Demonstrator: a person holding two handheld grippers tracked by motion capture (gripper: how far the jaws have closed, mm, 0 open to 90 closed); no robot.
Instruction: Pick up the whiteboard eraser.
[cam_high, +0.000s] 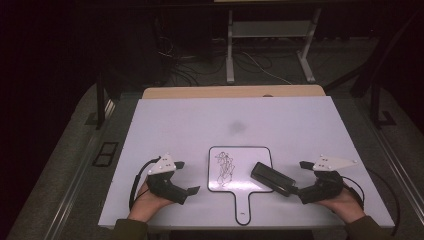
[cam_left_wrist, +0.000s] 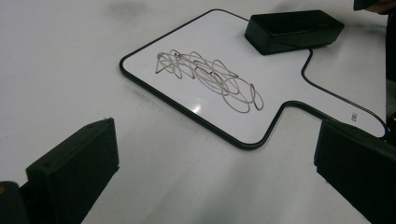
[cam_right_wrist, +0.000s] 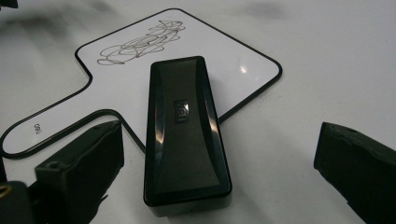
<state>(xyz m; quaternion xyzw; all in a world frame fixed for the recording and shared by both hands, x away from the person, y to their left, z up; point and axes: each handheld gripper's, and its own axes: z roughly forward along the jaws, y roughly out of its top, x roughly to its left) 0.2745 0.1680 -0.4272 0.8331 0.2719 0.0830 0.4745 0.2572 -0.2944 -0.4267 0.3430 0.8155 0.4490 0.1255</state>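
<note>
Eraser (cam_right_wrist: 184, 133) lies half on the scribbled whiteboard (cam_right_wrist: 224, 56), half on the desk (cam_right_wrist: 327, 56), between the right tool's (cam_right_wrist: 219, 163) wide-open jaws, seemingly untouched. Left tool (cam_left_wrist: 215, 168) gapes empty beside the board.

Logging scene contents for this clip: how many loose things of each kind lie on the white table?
Paddle-shaped whiteboard with scribble: 1
Black eraser, lying partly on the whiteboard: 1
Total: 2
</note>
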